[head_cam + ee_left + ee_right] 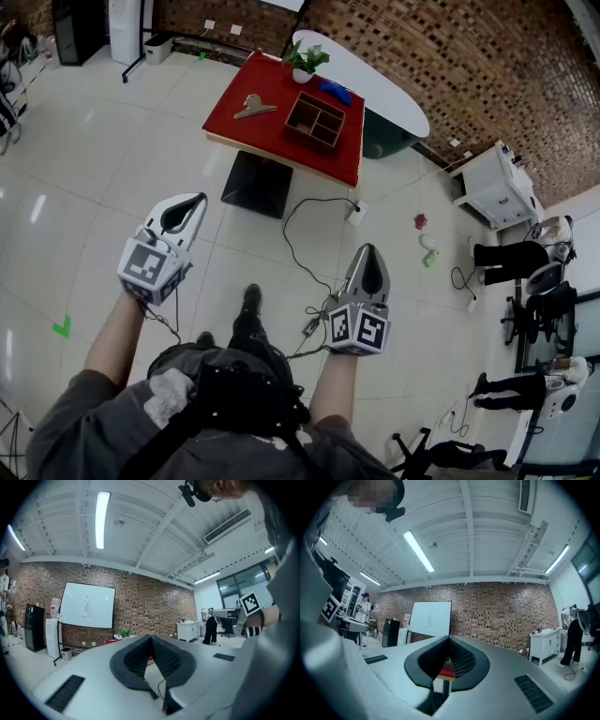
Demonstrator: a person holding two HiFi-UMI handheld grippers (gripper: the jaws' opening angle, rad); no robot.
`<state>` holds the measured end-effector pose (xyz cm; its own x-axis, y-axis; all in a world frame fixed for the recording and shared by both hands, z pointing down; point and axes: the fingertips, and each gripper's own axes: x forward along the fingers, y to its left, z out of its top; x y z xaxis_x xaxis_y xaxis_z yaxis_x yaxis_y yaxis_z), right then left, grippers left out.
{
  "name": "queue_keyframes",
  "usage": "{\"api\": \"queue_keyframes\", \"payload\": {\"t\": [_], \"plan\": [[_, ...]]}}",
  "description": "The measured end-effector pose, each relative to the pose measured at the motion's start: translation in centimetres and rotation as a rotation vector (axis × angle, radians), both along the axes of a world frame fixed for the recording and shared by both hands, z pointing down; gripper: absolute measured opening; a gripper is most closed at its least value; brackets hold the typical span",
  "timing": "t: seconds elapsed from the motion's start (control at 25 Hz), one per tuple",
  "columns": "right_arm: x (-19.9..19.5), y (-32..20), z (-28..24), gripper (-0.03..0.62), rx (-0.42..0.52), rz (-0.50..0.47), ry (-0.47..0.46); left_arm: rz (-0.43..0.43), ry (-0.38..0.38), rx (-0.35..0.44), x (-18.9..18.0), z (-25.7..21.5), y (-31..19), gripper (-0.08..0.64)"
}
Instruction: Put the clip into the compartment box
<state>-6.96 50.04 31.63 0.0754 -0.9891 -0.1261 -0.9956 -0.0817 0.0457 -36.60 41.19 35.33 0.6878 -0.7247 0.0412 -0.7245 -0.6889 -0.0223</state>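
Note:
A brass-coloured clip [251,106] lies on the left part of a red table [281,141] far ahead. The brown compartment box [316,121] stands to its right on the same table. Both grippers hang over the floor, well short of the table. My left gripper [192,201] is shut with nothing in it, its tips meeting in the left gripper view [151,637]. The right gripper [367,249] is shut and empty too. Through its dark pads [464,663] a strip of the red table [447,670] shows.
A potted plant [305,61] and a blue object [334,91] sit at the table's far edge. A cable and plug block [354,214] lie on the floor before the table. A white curved table [394,94], a cabinet [497,187] and people stand at right.

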Motion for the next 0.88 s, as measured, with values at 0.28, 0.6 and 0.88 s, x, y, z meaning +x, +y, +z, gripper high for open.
{"api": "queue_keyframes", "payload": {"t": [0.28,0.6,0.88], "plan": [[2.2,-5.1,1.2,0.021,0.027,-0.035,-0.044,-0.026,-0.032,0.009,2.3,0.8,-3.6,0.035],[9.1,-13.7,5.3,0.021,-0.010,-0.071,-0.058,-0.036,-0.053,-0.010,9.6,3.8,-11.9,0.035],[17.0,-22.2,5.5,0.021,-0.021,-0.077,-0.072,-0.047,-0.060,-0.042,16.9,4.9,-20.0,0.035]]}}
